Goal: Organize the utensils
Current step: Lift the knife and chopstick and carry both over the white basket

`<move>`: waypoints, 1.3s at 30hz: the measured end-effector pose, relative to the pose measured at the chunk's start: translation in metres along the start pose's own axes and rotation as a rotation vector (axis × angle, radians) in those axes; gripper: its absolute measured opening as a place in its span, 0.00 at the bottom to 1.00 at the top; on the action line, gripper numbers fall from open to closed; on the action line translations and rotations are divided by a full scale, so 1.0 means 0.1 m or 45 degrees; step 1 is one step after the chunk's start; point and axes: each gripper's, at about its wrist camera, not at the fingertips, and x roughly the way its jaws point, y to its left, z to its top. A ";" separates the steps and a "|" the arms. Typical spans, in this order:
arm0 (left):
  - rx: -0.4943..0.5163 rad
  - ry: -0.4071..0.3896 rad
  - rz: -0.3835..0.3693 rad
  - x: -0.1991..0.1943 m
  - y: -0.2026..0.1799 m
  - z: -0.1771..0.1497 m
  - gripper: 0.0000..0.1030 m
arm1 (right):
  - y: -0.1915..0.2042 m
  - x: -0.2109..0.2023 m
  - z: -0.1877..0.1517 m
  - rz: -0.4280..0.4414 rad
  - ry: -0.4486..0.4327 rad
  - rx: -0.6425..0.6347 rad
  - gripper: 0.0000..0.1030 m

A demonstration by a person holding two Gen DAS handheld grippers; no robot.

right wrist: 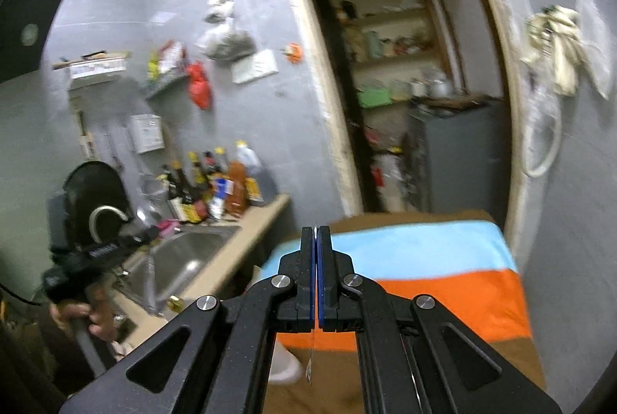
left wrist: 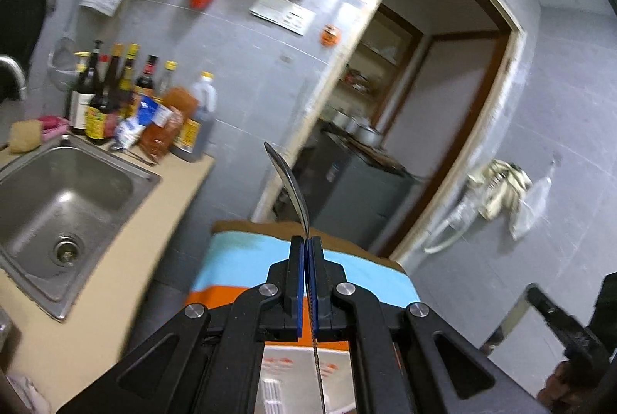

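My left gripper (left wrist: 307, 240) is shut on a metal spoon (left wrist: 287, 188). The spoon's bowl sticks up and forward past the fingertips, and its handle runs back down between the jaws. My right gripper (right wrist: 316, 229) is shut on a thin metal utensil (right wrist: 313, 348). Only its edge shows: a small tip above the fingertips and a slim handle hanging below the jaws, so I cannot tell what kind it is. Both grippers are held in the air above a striped cloth (left wrist: 246, 260), which also shows in the right wrist view (right wrist: 424, 260).
A steel sink (left wrist: 65, 190) is set in a beige counter (left wrist: 96, 298) at the left, with several sauce bottles (left wrist: 115, 94) behind it. An open doorway (left wrist: 424, 105) to a storeroom is ahead. A towel (right wrist: 555, 44) hangs on the right wall.
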 end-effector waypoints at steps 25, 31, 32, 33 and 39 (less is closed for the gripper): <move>0.100 -0.017 0.066 0.32 0.31 -0.39 0.03 | 0.79 1.10 -0.53 0.052 0.133 -0.125 0.01; 0.154 0.011 0.063 0.36 0.24 -0.49 0.03 | 0.75 1.17 -0.68 0.045 0.188 -0.124 0.01; 0.163 0.019 0.065 0.36 0.23 -0.51 0.03 | 0.76 1.19 -0.68 0.045 0.199 -0.127 0.01; 0.164 0.030 0.064 0.36 0.23 -0.51 0.03 | 0.76 1.20 -0.70 0.048 0.211 -0.128 0.01; 0.181 0.150 0.094 0.36 0.23 -0.55 0.06 | 0.74 1.21 -0.79 0.052 0.270 -0.121 0.01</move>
